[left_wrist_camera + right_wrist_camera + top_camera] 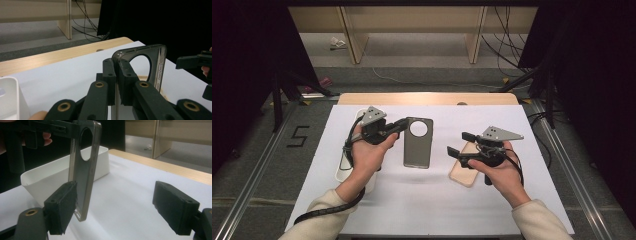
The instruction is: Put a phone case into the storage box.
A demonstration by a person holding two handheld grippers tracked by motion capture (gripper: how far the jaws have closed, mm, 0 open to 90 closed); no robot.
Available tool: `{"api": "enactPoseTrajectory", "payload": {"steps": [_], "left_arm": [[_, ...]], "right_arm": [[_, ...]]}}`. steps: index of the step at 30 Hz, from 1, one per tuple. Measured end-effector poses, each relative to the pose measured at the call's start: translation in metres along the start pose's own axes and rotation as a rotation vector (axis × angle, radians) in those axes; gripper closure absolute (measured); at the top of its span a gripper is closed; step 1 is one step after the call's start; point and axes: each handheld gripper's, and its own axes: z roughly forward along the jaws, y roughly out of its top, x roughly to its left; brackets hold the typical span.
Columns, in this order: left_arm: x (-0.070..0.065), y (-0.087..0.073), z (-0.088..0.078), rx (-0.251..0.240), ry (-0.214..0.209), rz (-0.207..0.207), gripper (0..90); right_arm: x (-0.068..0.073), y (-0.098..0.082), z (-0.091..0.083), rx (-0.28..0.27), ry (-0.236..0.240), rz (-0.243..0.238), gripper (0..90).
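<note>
While the left claw (402,125) grips one grey case (417,143), the right claw (458,143) gapes.

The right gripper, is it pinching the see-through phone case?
No, the right gripper has its jaws wide apart with nothing between them, while the left gripper pinches the phone case.

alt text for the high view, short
A person's left gripper clamps the top corner of a dark translucent phone case above a white-covered table. The right gripper hangs open over a beige phone; a white tray sits beneath the left hand.
</note>
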Motion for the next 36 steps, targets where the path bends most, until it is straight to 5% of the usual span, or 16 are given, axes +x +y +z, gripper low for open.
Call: {"api": "enactPoseTrajectory", "payload": {"steps": [36], "left_arm": [[0.032,0.020,-0.023,-0.078,0.062,-0.025,84.8]], "right_arm": [[-0.008,-0.018,-0.025,0.018,-0.047,0.001,20.6]]}}
